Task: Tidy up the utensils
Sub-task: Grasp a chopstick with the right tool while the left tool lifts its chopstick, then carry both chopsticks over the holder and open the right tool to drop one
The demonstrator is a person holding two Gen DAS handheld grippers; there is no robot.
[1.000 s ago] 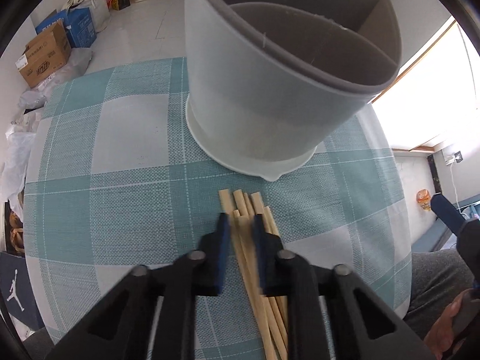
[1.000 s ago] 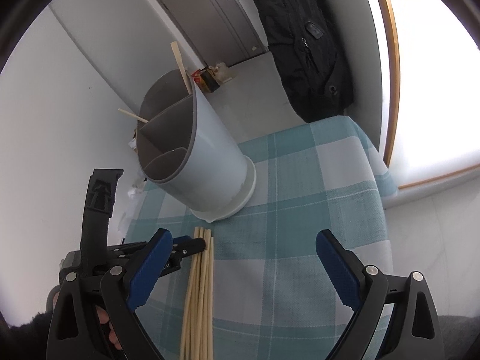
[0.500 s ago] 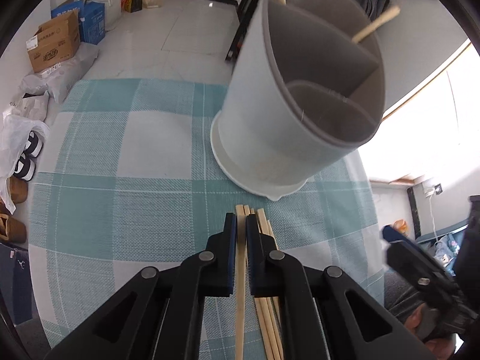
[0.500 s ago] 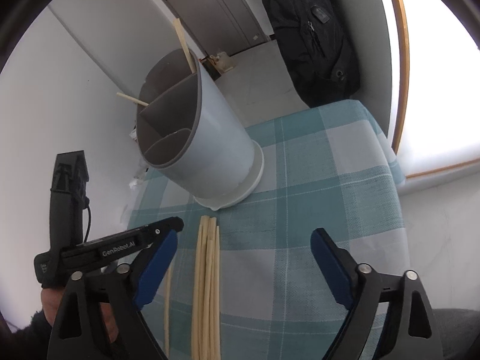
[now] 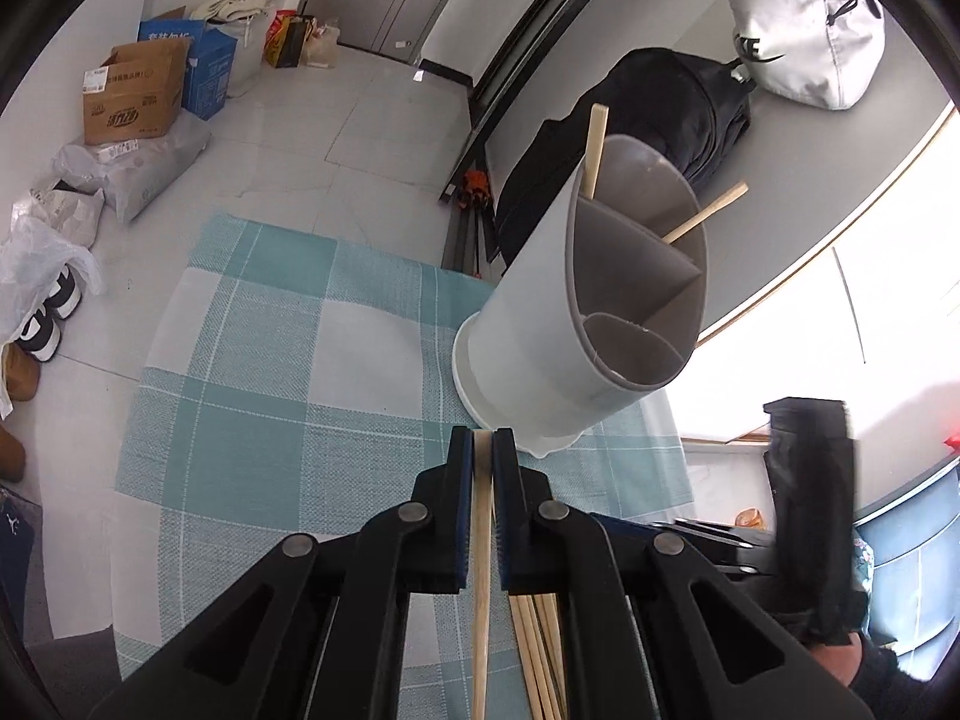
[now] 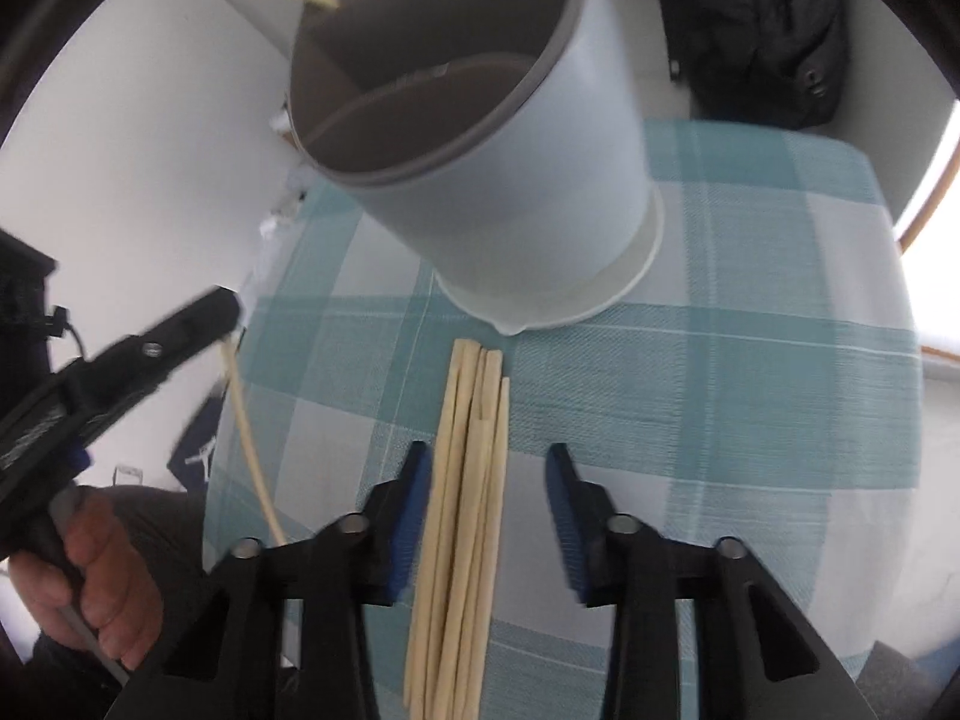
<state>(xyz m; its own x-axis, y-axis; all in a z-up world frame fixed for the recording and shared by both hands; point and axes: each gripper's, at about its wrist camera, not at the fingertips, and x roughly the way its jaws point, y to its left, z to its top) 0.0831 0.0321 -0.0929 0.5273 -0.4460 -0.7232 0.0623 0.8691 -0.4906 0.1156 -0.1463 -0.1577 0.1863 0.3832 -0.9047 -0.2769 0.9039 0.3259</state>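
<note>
My left gripper (image 5: 482,450) is shut on a single wooden chopstick (image 5: 480,570), lifted off the checked cloth; the same chopstick (image 6: 249,438) hangs from the left gripper (image 6: 225,315) in the right wrist view. A grey divided utensil holder (image 5: 582,324) stands just beyond, with two chopsticks (image 5: 594,150) sticking out of its far compartment. Several chopsticks (image 6: 465,480) lie in a bundle on the cloth in front of the holder (image 6: 510,180). My right gripper (image 6: 489,468) is over that bundle, its jaws closing with the chopsticks between them, pads apart from the wood.
The teal and white checked cloth (image 5: 252,420) covers a small table with edges close on all sides. Cardboard boxes (image 5: 135,96), bags and shoes (image 5: 48,312) lie on the floor to the left. A black backpack (image 5: 678,114) leans behind the holder. A hand (image 6: 90,570) grips the left tool.
The left gripper closed on one chopstick and lifted it away from the bundle. The right gripper dropped toward the bundle and its jaws narrowed around it.
</note>
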